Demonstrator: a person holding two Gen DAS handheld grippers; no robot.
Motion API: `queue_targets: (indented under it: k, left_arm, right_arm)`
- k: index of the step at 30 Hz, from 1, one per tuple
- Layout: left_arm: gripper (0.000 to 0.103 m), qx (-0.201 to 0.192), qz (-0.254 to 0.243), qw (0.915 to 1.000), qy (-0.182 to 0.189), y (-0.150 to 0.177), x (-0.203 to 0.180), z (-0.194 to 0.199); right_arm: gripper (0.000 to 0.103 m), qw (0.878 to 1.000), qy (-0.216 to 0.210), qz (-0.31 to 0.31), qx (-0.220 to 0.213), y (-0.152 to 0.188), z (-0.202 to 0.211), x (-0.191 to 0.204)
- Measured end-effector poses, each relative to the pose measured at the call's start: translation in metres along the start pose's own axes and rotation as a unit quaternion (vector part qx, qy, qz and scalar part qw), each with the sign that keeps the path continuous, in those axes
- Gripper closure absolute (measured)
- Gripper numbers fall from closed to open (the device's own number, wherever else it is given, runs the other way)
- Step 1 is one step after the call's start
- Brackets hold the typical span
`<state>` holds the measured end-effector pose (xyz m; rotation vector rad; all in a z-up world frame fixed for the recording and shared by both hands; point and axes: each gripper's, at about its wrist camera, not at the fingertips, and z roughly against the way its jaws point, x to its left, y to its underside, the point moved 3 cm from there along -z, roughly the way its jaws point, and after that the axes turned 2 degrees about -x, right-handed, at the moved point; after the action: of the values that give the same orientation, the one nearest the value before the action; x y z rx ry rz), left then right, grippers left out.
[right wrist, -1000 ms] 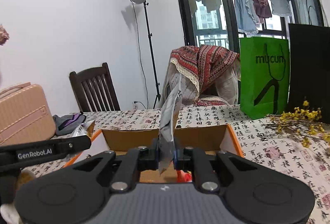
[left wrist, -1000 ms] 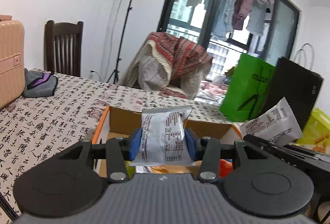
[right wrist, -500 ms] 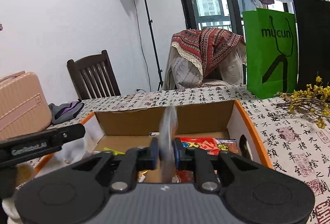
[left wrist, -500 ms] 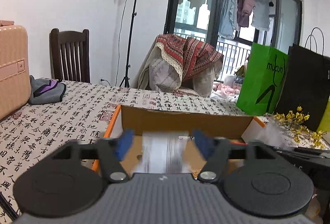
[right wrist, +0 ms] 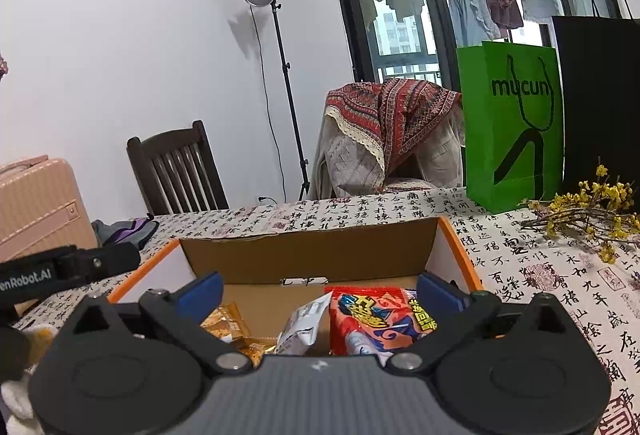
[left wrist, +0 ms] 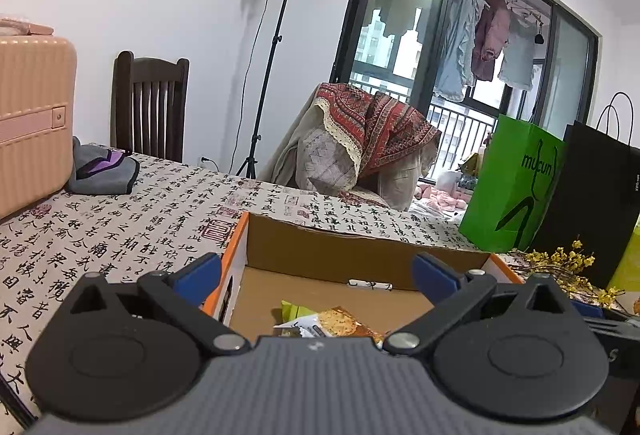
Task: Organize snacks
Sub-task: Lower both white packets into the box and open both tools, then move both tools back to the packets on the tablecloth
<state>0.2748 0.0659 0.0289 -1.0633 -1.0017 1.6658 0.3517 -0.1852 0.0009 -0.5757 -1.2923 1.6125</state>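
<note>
**Over the snack box, both claws spread wide**

On the far left of the calligraphy-print tablecloth [left wrist: 120, 235] stands a pink suitcase [left wrist: 32, 119], with a grey and purple pouch [left wrist: 104, 171] just beside it and a dark wooden chair [left wrist: 150, 107] behind. Next along, the left gripper [left wrist: 316, 271] hangs over the left part of the cardboard box [left wrist: 360, 255], whose rim is edged in orange. Its jaws have just been opening and now stand wide apart with nothing between the blue pads [left wrist: 198, 275]. Below that gap, on the box floor, lie a green packet [left wrist: 296, 311] and a packet printed with crackers [left wrist: 340, 323], touching each other.

In the right wrist view, the right gripper [right wrist: 320, 289] hovers over the same box [right wrist: 312, 255]. Its jaws have also just been opening and are fully spread, gripping nothing. Beneath them, from left to right, rest an orange packet [right wrist: 224, 323], a silver-white packet [right wrist: 304, 323] leaning on its edge, and a red packet [right wrist: 376, 315] with bright lettering, which lies against the silver one.

Behind the box, a light stand [right wrist: 276, 75] rises by the wall, then a chair draped with a red patterned cloth [right wrist: 392, 115]. Further right stand a green paper bag [right wrist: 512, 123] and a black bag [right wrist: 600, 95], with a yellow flower sprig [right wrist: 580, 211] lying on the cloth in front of them.
</note>
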Motion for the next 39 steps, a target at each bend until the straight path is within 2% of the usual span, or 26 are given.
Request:
queue_targets:
  k: [8,14,19,30,39]
  left_arm:
    - [0.0,0.008,0.001,1.0,0.002,-0.012,-0.001,0.009]
    - [0.0,0.007,0.005,0.9999,0.005,-0.022,-0.003,0.032]
    - [0.0,0.02,-0.005,0.9997,0.015,-0.019,-0.003,0.05]
    - [0.0,0.039,-0.035,0.9981,0.031,0.012,0.006,0.099]
    - [0.0,0.063,-0.021,0.9973,0.032,0.044,0.028,0.125]
  right_arm:
    - [0.0,0.999,0.016,0.028,-0.001,-0.009,0.012,0.011]
    - [0.0,0.998,0.017,0.054,-0.012,-0.015,0.04,0.017]
    - [0.0,0.998,0.017,0.062,-0.01,-0.01,0.063,0.017]
    - [0.0,0.997,0.021,0.075,0.017,0.025,0.112,0.017]
    - [0.0,0.996,0.026,0.06,0.053,0.064,0.138,0.012]
